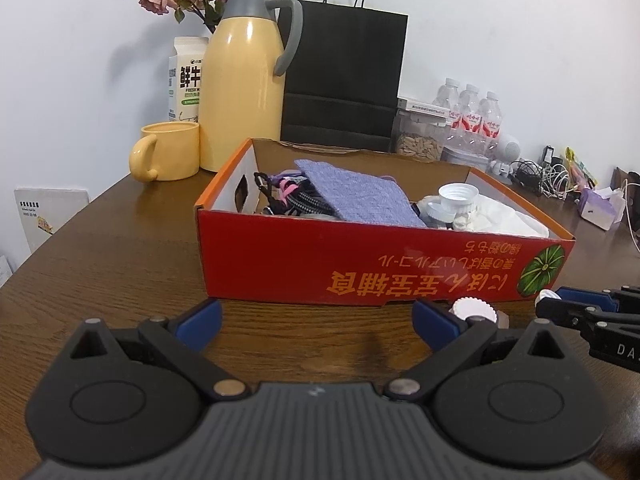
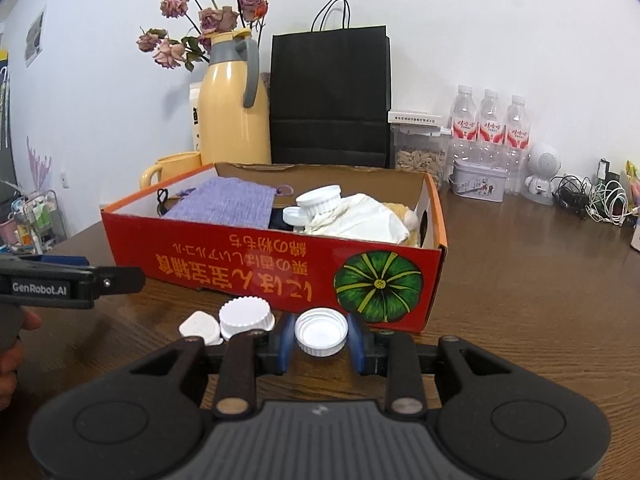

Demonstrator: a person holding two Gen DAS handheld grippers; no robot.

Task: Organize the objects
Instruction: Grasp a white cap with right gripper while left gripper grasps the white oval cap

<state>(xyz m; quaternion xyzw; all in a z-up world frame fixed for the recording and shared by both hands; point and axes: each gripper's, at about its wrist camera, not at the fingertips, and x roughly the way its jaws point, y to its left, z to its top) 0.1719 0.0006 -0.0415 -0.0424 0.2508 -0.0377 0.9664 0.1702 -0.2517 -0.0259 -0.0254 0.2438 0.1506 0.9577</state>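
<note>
The box [image 2: 280,264] already held a cloth, caps and cord. The right hand-held gripper [image 2: 321,338] was clamped on a cap [image 2: 321,330], seemingly resting on the surface [image 2: 520,300]; two caps [image 2: 246,316] remained beside it. The left hand-held gripper [image 1: 316,320] stood apart, empty.

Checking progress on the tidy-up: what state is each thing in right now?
Right gripper: shut on open-side-up white cap.
Left gripper: open, empty.
Red box: open-topped, partly filled.
Ridged white cap: on table, outside box.
Small white cap: on table, outside box.
Thermos: upright, lid closed.
</note>
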